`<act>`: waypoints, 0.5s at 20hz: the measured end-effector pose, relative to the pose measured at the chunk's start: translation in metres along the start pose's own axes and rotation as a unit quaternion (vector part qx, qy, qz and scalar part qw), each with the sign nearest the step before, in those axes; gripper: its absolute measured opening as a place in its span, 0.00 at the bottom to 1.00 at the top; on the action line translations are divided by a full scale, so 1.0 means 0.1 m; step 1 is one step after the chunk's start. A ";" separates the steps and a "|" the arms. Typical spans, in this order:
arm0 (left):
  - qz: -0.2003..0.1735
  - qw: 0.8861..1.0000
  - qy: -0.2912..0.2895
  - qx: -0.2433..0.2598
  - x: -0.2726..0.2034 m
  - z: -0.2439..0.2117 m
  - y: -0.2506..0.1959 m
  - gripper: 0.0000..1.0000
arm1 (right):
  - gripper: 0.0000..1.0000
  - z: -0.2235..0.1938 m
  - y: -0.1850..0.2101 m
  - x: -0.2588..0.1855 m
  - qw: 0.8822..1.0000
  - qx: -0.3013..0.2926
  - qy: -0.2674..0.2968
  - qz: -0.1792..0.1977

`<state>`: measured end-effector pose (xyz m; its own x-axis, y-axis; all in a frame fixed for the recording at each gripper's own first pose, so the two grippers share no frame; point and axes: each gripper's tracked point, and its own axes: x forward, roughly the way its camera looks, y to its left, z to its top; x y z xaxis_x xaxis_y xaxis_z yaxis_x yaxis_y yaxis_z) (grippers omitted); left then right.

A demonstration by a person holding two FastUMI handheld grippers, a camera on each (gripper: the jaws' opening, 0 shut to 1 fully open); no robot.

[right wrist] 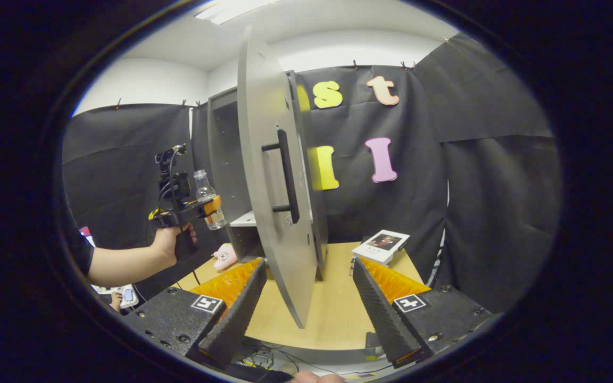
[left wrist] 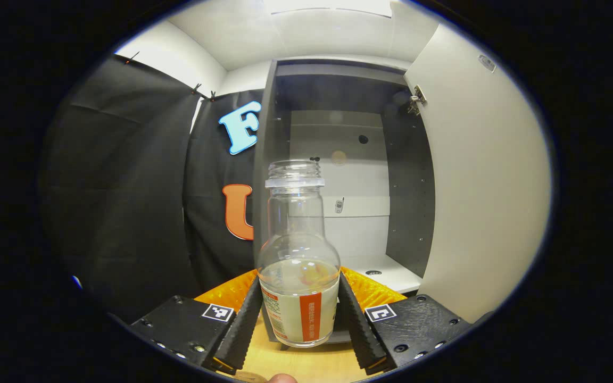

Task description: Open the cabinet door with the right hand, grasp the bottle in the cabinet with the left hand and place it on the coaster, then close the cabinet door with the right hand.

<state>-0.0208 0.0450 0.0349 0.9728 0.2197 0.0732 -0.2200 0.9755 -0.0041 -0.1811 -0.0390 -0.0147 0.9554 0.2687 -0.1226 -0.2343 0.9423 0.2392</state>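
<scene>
Bottle (left wrist: 298, 266): a clear, uncapped glass one with a little pale liquid at the bottom and an orange-striped label, held upright between the fingers of the left gripper (left wrist: 298, 319), which press on its lower body from both sides. It is clear of the cabinet (left wrist: 338, 159) and carried in the air in front of the open compartment; from the right gripper view the bottle (right wrist: 208, 199) hangs out past the cabinet's front, above the bench (right wrist: 333, 308).

The right gripper (right wrist: 306, 303) is spread wide and holds nothing, facing the edge of the open cabinet door (right wrist: 269, 202) with its dark bar handle (right wrist: 287, 178).

Risks, as I judge them: with no cap, any tilt on the way down would spill the liquid; the grip sits low on smooth glass, so the bottle could slip or pivot. I cannot make out a coaster here, so the drop point is unconfirmed. The swung-out door could be knocked by either arm.

The bench is pale wood. A pink soft object (right wrist: 225, 256) lies near its left edge, a small box (right wrist: 381, 246) toward the back right. Black cloth walls the booth under a white ceiling.
</scene>
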 end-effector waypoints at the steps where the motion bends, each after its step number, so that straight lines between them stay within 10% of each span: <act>1: 0.012 1.000 0.001 0.004 -0.10 -0.06 0.13 0.75 | 1.00 -0.10 0.06 -0.01 1.000 -0.003 0.011 0.009; 10: 0.062 0.996 0.065 -0.022 -0.65 -1.31 0.91 0.75 | 0.98 -0.73 0.40 0.15 0.998 0.024 0.049 0.018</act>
<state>-0.0949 0.1213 -0.1010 0.9400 0.3357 -0.0605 -0.3387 0.9396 -0.0496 -0.1892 0.0169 -0.0774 0.9236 0.3230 -0.2066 -0.2575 0.9217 0.2900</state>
